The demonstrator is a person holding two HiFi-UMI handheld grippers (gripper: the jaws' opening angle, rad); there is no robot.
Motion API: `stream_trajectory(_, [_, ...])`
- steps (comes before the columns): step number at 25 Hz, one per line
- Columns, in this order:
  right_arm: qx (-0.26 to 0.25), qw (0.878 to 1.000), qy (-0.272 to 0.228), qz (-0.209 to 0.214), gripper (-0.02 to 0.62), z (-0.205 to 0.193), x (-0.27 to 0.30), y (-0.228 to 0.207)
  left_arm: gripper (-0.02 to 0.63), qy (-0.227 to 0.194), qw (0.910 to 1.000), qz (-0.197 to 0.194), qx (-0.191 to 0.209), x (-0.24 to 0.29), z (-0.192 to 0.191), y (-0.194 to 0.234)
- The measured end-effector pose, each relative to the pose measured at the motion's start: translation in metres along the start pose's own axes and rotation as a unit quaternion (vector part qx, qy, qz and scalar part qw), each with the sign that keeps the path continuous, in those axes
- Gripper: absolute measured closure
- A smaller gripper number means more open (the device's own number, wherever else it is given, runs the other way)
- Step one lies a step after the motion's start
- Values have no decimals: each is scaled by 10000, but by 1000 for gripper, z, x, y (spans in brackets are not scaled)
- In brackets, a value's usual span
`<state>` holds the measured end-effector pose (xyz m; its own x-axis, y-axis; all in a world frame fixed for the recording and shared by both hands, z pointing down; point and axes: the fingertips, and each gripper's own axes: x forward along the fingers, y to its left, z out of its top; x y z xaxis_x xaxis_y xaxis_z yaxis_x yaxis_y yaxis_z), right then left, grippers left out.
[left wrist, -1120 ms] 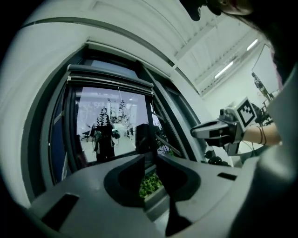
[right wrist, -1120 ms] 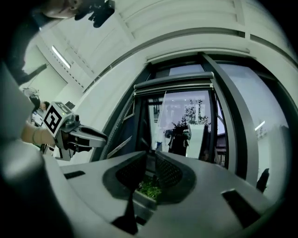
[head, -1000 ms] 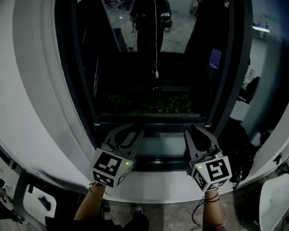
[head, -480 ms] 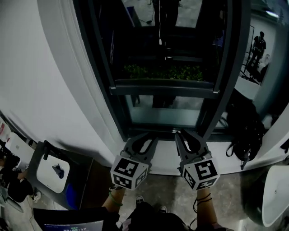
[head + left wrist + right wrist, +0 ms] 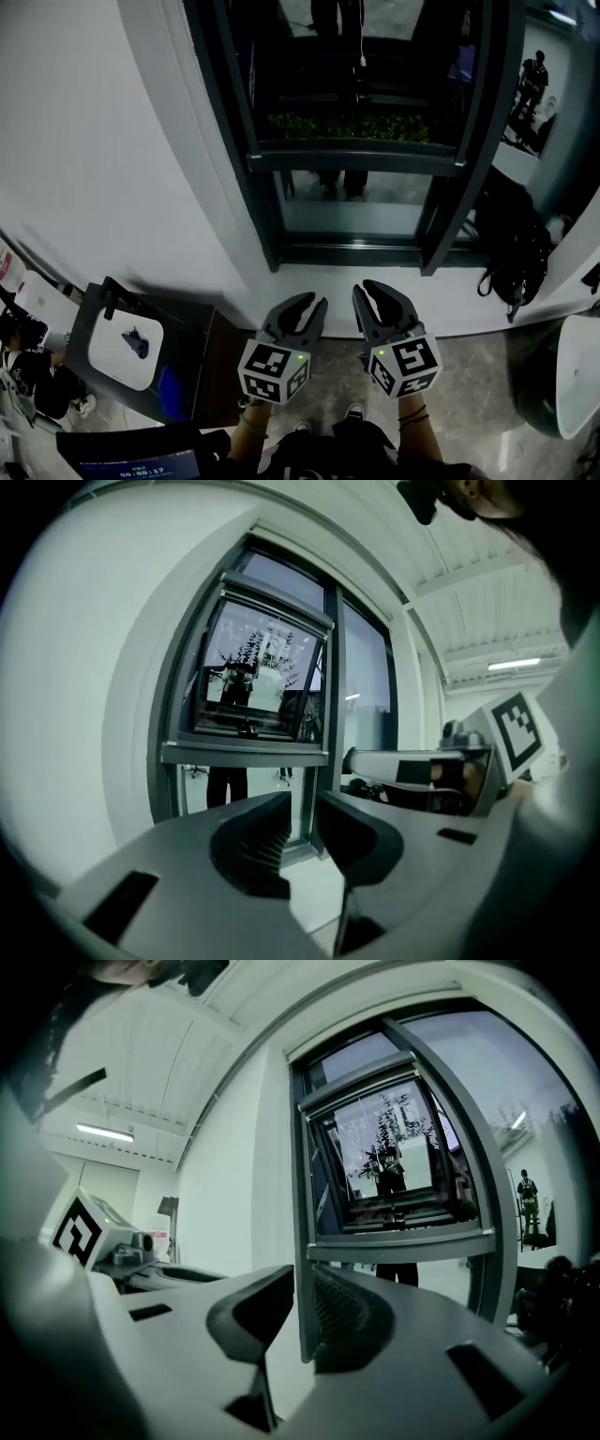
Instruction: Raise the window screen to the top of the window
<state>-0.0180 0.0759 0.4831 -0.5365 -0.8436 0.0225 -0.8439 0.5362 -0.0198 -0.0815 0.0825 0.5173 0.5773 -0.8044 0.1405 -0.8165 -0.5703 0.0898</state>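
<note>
Left gripper (image 5: pixel 312 304): my fingers stand a narrow slit apart with nothing between them. It hangs near me, well short of the window (image 5: pixel 246 178).
Screen (image 5: pixel 309 84): I take it to be the dark panel in the far, upper part of the frame. Its bottom rail (image 5: pixel 356 157) crosses the opening, with clear glass below.
Handling: I judge it a light, thin mesh that is easy to tear, on a stiff rail. The rail likely slides in the side tracks and may bind if I lift it unevenly.
Hold: the rail, one gripper toward each end, never the mesh.
Axis: the rail's long axis runs left to right. The screen faces me, and its travel is up along the frame.
Right gripper (image 5: pixel 364 291): the same narrow slit, empty. It sits just right of the left gripper, equally clear of the rail.
</note>
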Motion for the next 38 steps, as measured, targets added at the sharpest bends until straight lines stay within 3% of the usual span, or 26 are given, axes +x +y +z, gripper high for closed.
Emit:
stream_trajectory(6, [303,9992,47,-237,532,-24,-14,70,526,91,9994,-266,-178,-64,-22,12])
stream_trajectory(15, [648,9954,144,-691,532,-53,-53,117,526,204,9965,-767,-245,-117,-51,-6])
stream_trajectory(23, [446,9960,199,-749,532,-47,-86,119,526,89,9960,-824,-341,-128,-51,-39])
stream_trajectory(38, [390,9975,369,-460,554,-53,-134,112,526,-44,9982,-430,-426,-141,-50,-89])
